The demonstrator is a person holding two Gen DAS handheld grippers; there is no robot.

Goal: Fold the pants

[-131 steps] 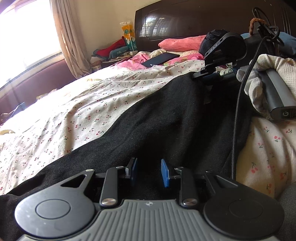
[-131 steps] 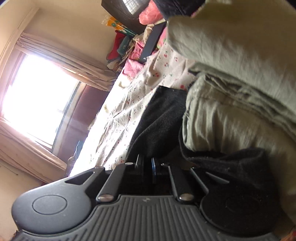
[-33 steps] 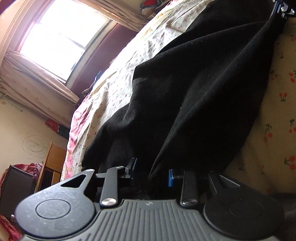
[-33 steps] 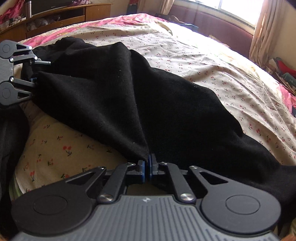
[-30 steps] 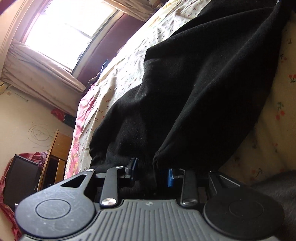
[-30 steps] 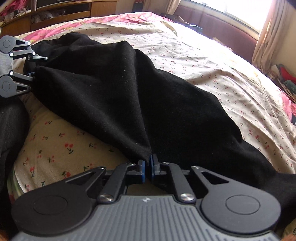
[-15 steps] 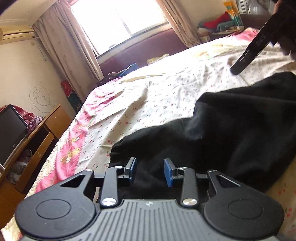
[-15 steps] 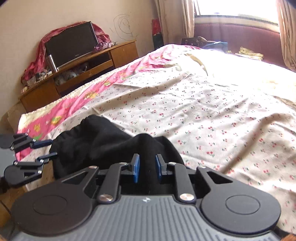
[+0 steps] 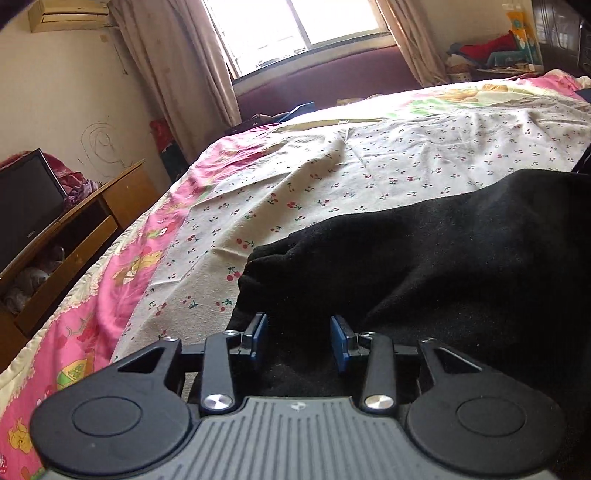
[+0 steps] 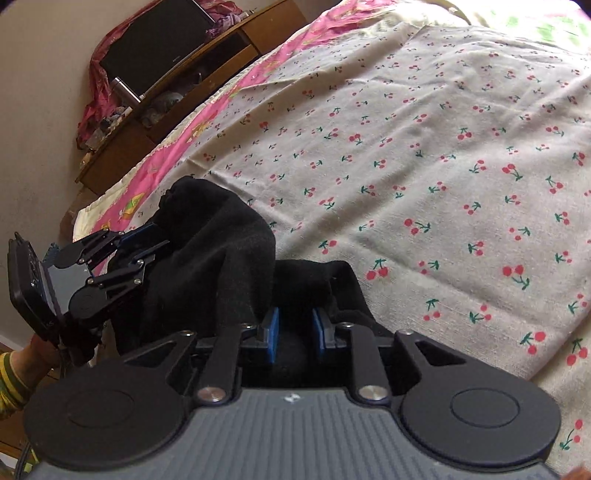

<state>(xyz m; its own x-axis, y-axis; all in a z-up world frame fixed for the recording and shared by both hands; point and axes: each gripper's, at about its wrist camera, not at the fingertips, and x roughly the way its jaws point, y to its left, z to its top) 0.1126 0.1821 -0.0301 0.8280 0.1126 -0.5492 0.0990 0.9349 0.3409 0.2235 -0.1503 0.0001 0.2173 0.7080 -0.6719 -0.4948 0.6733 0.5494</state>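
The black pants (image 9: 443, 266) lie in a folded heap on the cherry-print bed sheet (image 9: 406, 166). My left gripper (image 9: 299, 341) is open, its blue pads apart just above the near edge of the cloth and holding nothing. My right gripper (image 10: 294, 334) is open too, with black cloth lying between and below its pads. In the right wrist view the pants (image 10: 221, 236) bunch up to the left, and the left gripper (image 10: 147, 240) shows at their far left end, jaws apart against the cloth.
A pink quilt edge (image 9: 110, 295) runs along the bed's left side. A wooden TV cabinet (image 9: 74, 236) with a dark screen (image 9: 26, 206) stands by the wall. A window with curtains (image 9: 303, 29) and a maroon bench are beyond the bed.
Both grippers held the pants stretched between them a second ago and have since let go and opened. The pants now lie folded on the bed, and both grippers have dropped low beside them.
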